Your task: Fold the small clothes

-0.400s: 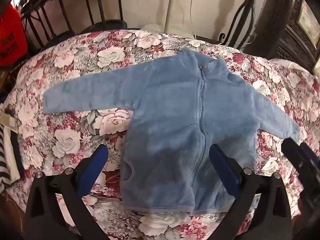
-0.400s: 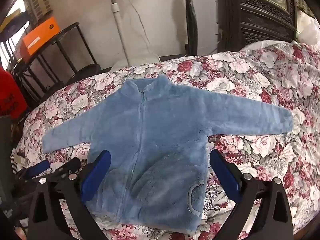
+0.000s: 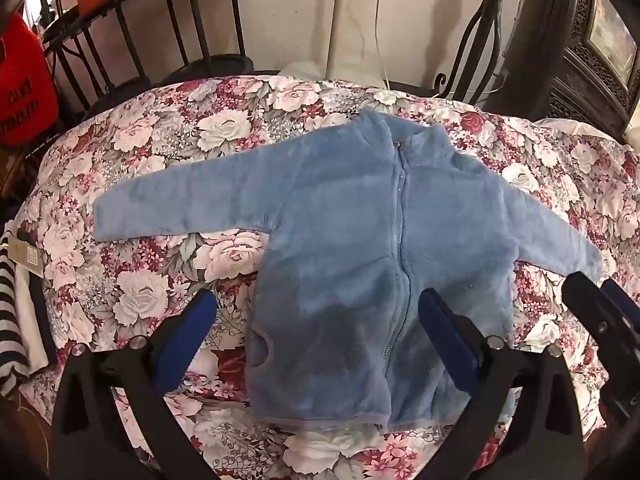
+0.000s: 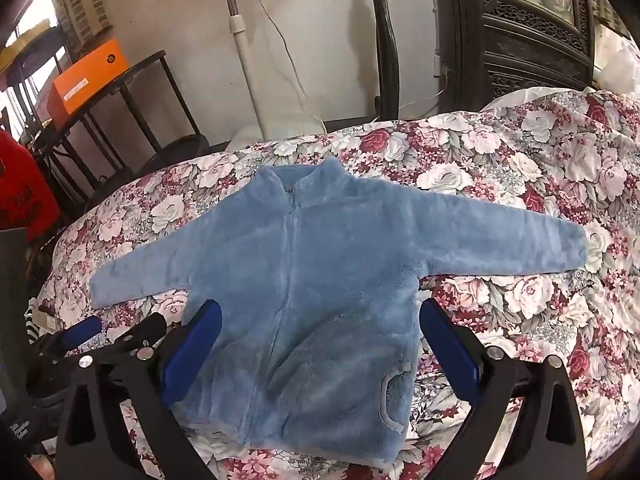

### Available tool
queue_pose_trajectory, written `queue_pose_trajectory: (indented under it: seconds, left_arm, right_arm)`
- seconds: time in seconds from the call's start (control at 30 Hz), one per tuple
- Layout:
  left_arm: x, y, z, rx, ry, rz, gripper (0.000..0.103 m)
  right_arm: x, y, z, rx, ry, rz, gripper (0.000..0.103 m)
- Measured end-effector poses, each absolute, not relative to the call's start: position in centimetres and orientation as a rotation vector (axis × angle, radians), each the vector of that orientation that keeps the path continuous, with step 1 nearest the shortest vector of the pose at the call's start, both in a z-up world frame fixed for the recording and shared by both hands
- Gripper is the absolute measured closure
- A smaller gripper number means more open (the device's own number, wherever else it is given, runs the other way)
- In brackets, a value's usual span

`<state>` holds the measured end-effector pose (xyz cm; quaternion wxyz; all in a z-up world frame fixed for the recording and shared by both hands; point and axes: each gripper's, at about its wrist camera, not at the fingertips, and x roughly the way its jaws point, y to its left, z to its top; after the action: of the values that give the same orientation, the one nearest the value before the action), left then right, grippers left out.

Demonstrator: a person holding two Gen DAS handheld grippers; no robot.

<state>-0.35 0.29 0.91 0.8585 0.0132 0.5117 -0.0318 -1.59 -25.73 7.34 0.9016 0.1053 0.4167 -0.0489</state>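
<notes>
The left gripper (image 3: 316, 320) and the right gripper (image 4: 320, 332) are both hovering with jaws spread wide and holding nothing, each pointing down over the lower half of a small blue fleece jacket (image 4: 320, 280). The jacket is lying flat, front up and zipped, on a bed covered by a flowered quilt (image 4: 520, 160), with both sleeves stretched out sideways. No fold is showing yet, so judging by this the whole job of folding sleeves and body is still waiting.
</notes>
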Motion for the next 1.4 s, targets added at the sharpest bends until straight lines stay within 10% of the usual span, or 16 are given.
queue_pose_trajectory:
  seconds: [1.4]
  left_arm:
    - [-1.3, -0.2, 1.7, 0.085, 1.029, -0.024, 0.005]
  right_arm:
    - [-1.6, -25.5, 7.1, 0.223, 0.874, -0.115, 0.004]
